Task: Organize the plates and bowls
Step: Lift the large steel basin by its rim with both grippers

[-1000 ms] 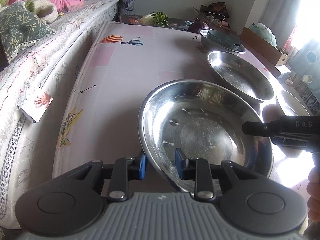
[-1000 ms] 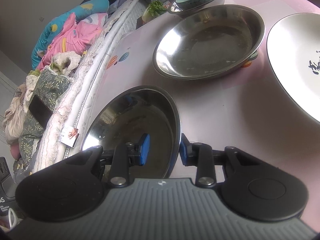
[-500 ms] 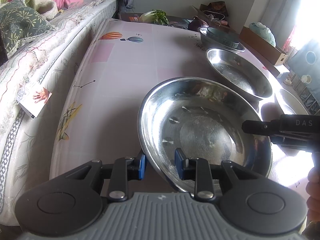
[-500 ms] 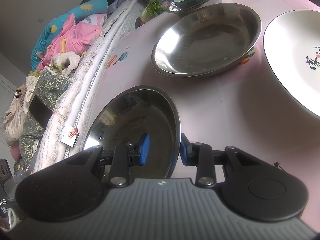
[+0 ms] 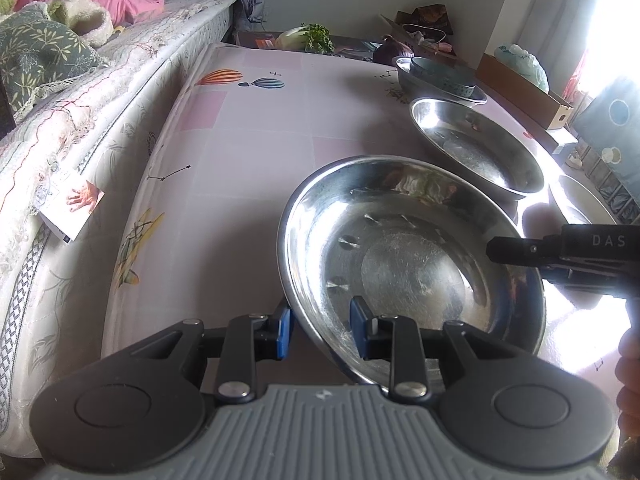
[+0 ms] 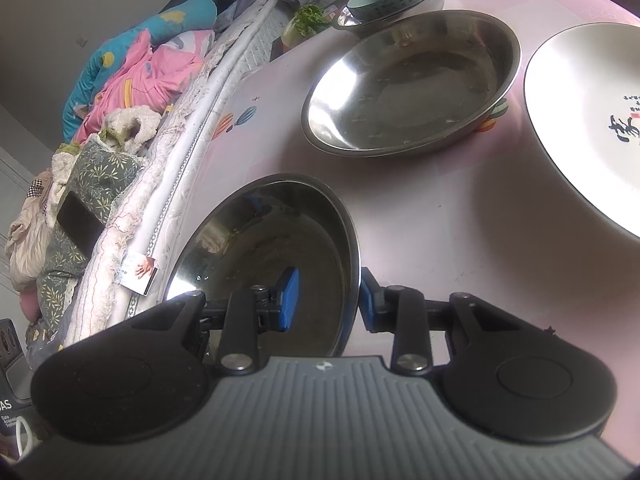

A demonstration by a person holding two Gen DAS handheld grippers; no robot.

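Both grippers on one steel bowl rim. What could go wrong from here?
1. Left gripper and right gripper pinch only the thin rim of the shiny steel bowl; it may slip or twist.
2. The second wide steel bowl and white ceramic plate lie close; swinging could hit them.

The white plate (image 6: 592, 120) is cut off by the right edge, its printed characters partly lost.

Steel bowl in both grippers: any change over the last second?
Barely. The held bowl keeps the same place in both grippers; left gripper and right gripper stay clamped on opposite rims. The far bowl and plate drift slightly in the right wrist view, so the rig shifted a little.
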